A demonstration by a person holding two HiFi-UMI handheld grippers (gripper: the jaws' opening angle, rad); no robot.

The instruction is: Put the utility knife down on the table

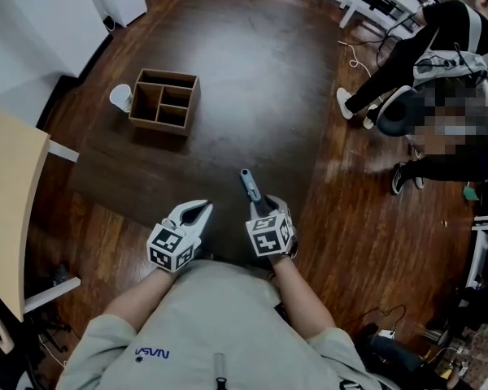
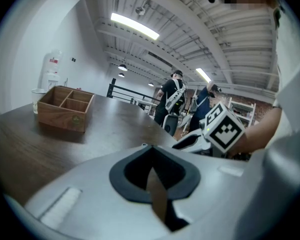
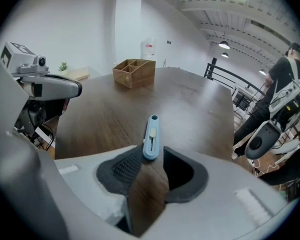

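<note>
Wood all round: a dark table (image 1: 252,71) stood on a reddish plank floor (image 1: 366,242). The utility knife (image 1: 250,187) lay flat on the table top close to the near edge, slightly right of the middle. It had a pale blue body with the slider facing up, and its length ran from near to far. Its near end sat between the fingertips of the right gripper (image 1: 261,206), which angled down toward the table. That gripper's fingers were spread wide. The knife's end lay close against the left-hand pad with a clear gap to the right-hand one, and nothing squeezed it. Whether the left-hand pad actually touched the knife could not be told.

The left gripper (image 1: 200,210) hung just to the left of the right one, apart from it, over the same near edge. Its fingers met at the tips, and only a thin sliver of table showed through behind them — they held nothing.

Far and to the left on the table stood an open wooden box (image 1: 164,101) divided into compartments. A white paper cup (image 1: 121,97) stood just beside its left side. Further left, off the dark table, the corner of a pale wooden tabletop (image 1: 8,193) showed. Two people in dark clothes (image 1: 439,39) stood on the floor at the far right, well apart from the table.
</note>
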